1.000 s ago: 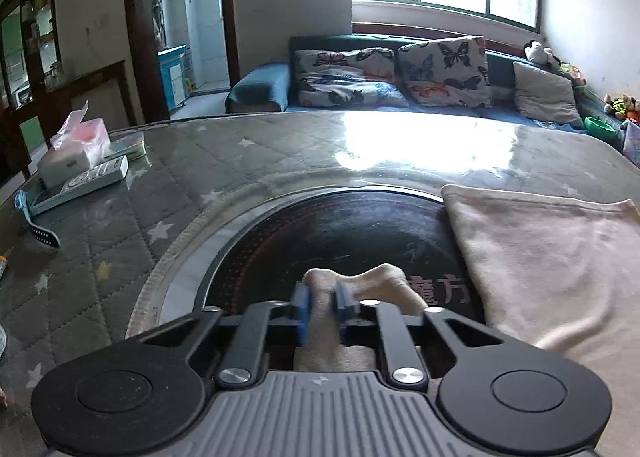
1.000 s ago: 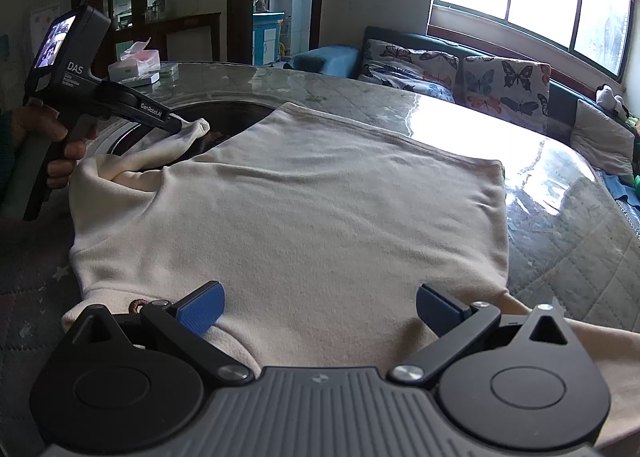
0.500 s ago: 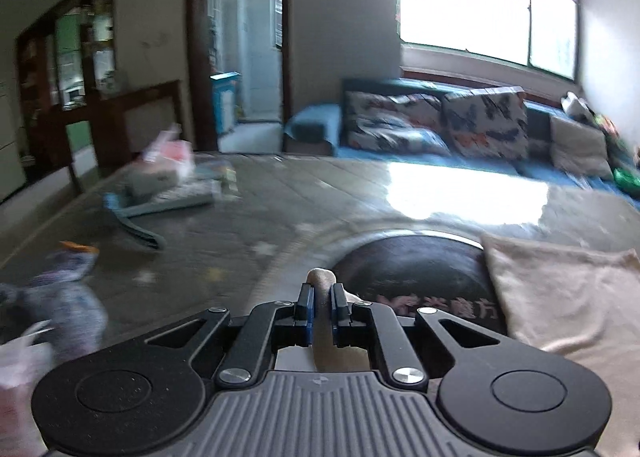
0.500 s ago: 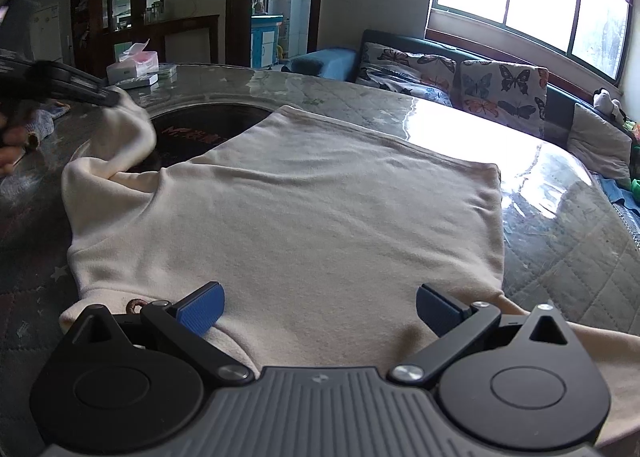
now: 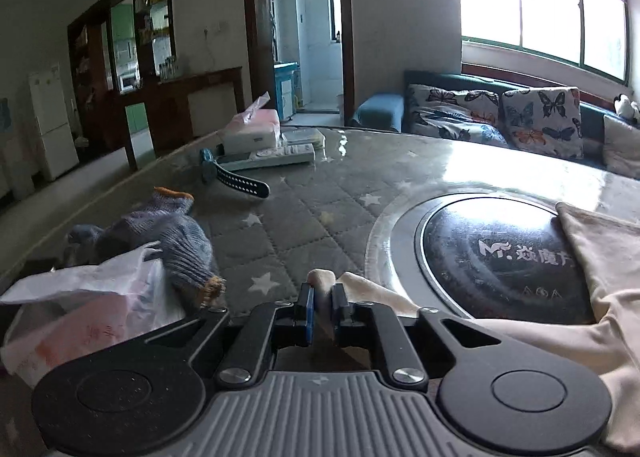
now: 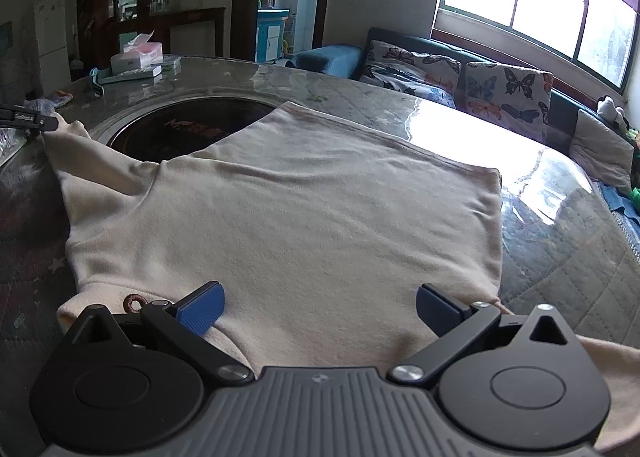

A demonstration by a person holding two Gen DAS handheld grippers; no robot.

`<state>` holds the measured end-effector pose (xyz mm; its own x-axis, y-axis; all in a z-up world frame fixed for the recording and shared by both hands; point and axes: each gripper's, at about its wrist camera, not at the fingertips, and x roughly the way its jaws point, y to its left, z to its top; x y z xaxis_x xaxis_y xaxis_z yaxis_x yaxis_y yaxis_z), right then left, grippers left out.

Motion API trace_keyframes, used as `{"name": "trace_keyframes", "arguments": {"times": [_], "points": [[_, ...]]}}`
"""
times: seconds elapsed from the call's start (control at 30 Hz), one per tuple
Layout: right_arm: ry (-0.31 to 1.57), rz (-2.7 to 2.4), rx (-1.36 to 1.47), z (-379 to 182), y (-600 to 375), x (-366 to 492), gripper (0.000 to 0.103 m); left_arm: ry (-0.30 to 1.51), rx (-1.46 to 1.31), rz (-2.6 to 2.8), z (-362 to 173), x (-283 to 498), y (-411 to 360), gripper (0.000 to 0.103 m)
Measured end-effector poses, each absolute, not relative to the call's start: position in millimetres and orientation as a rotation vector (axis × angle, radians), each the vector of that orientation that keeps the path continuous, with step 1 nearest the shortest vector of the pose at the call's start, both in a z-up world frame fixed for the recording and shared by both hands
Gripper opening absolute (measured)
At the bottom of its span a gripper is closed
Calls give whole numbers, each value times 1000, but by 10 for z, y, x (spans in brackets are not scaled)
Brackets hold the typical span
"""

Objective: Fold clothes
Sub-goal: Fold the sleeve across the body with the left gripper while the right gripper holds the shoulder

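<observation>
The left gripper [image 5: 321, 311] pinched the cream knit sweater's [image 6: 288, 217] sleeve tip [image 5: 320, 278], stretched far left of its body; the right gripper [image 6: 318, 307] gaped, empty, over the near hem.

window [image 5: 540, 1] glare, fisheye-warped edges

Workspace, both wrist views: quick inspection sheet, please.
Surface: round table with a glossy cover over a grey quilted star cloth; dark round inset plate.
Job's things: cream garment spread flat, its sleeve stretched out to the side.
Clutter: tissue box, remote, blue strap, knitted glove, plastic bag.
Grippers: left gripper shut on sleeve end; right gripper open above garment.
Cables: nothing seen.
Surroundings: sofa with butterfly cushions, window, doorway.
</observation>
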<state>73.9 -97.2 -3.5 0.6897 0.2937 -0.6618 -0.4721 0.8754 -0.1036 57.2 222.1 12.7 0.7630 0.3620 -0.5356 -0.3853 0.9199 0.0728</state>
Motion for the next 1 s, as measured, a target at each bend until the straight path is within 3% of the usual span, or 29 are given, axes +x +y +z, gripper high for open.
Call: {"name": "trace_keyframes", "arguments": {"times": [0.13, 1.0], "points": [[670, 477, -304, 45, -871, 724, 103, 592, -40, 440, 134, 583, 2260, 22], [704, 1042, -376, -44, 407, 652, 103, 651, 163, 316, -57, 998, 2184, 24]]}}
